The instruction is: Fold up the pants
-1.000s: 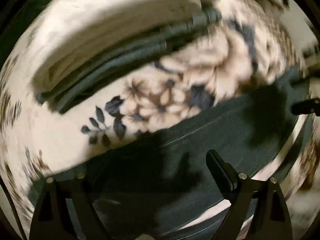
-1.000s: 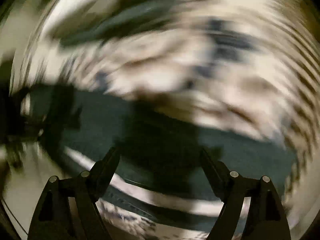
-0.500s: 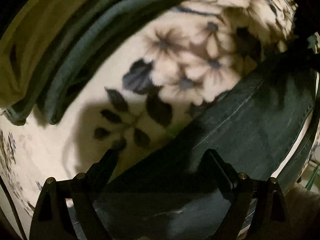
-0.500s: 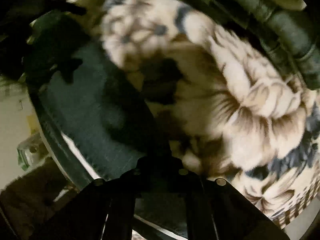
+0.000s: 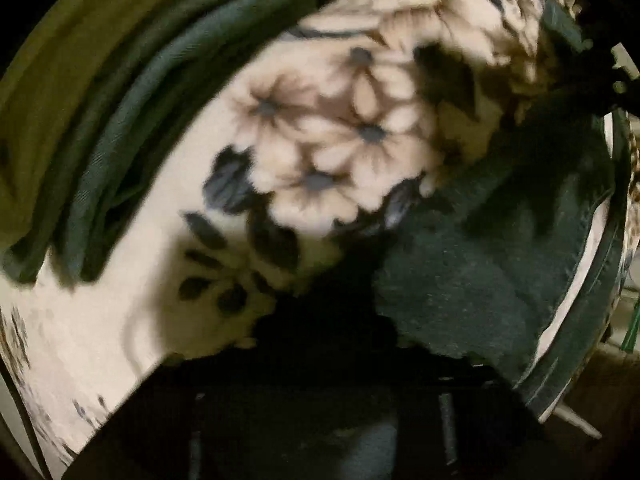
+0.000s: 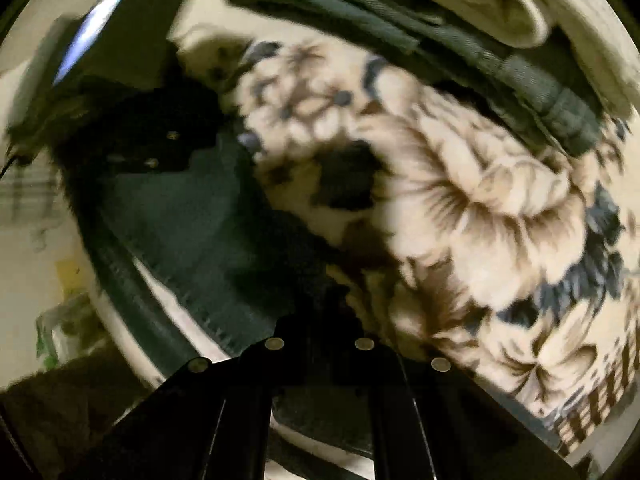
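Note:
Dark denim pants (image 5: 480,280) lie on a cream floral blanket (image 5: 340,140), stretched between my two grippers. In the left wrist view my left gripper (image 5: 324,344) is dark and blurred, its fingers drawn together on the near edge of the pants. In the right wrist view the pants (image 6: 192,232) run to the left, and my right gripper (image 6: 320,320) is shut on their edge. The left gripper (image 6: 160,136) shows as a dark shape at the far end of the pants.
A stack of folded clothes, green and cream, lies at the back of the blanket (image 5: 120,100) and in the right wrist view (image 6: 500,40). The bed edge and floor clutter show at the left (image 6: 60,320).
A second ago both grippers were open above the pants. The right one shut on the cloth half a second ago, and the left one has now closed on it too. Both have dropped low.

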